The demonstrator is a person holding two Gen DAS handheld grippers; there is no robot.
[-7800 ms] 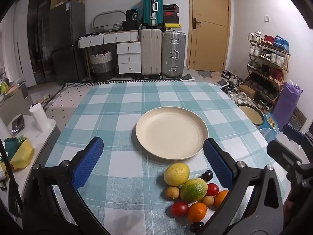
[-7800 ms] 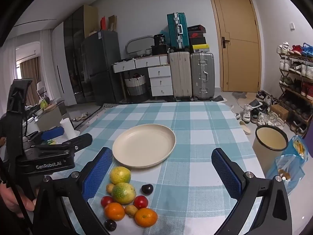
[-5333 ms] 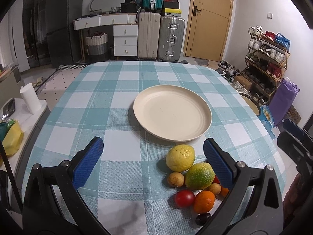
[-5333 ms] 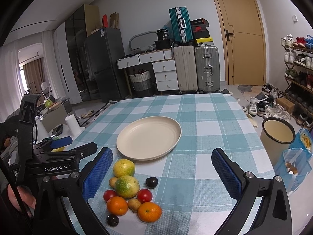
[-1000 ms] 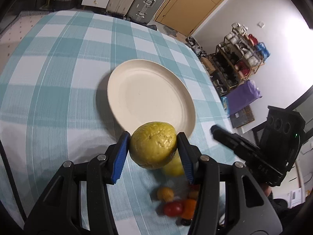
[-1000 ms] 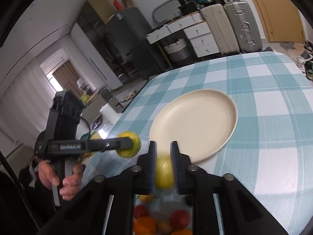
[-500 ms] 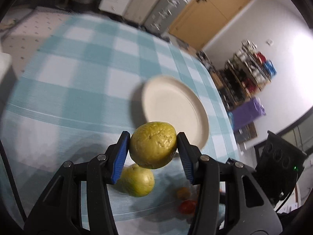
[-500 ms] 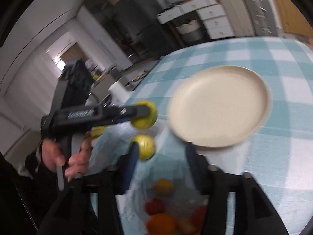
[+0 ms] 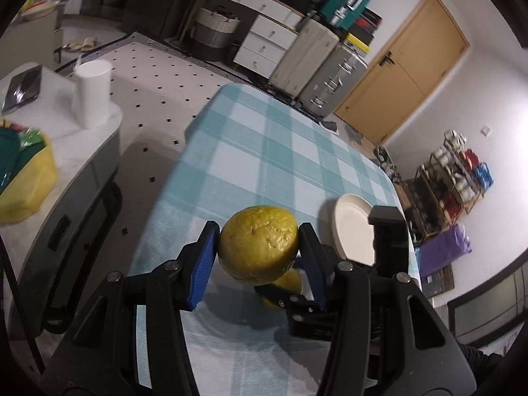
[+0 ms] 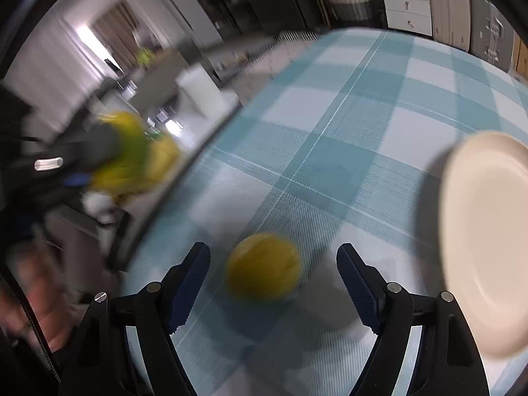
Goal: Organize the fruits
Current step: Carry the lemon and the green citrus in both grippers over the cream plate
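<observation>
The right gripper [image 10: 273, 288], black-framed with blue ribbed pads, has just been opening its jaws, and they stand wide and clear of the blurred round yellow fruit [image 10: 263, 266] resting on the teal-and-white checked tablecloth [image 10: 346, 125] between them, slightly toward the left pad. The left gripper [image 9: 258, 264] is clamped on a bumpy yellow-green round fruit [image 9: 258, 242], held above the cloth near the table's edge. The cream round plate [image 10: 488, 241] lies off to the right of both tools, nearer the right gripper. It appears empty where visible, so sorting has likely barely begun.
</observation>
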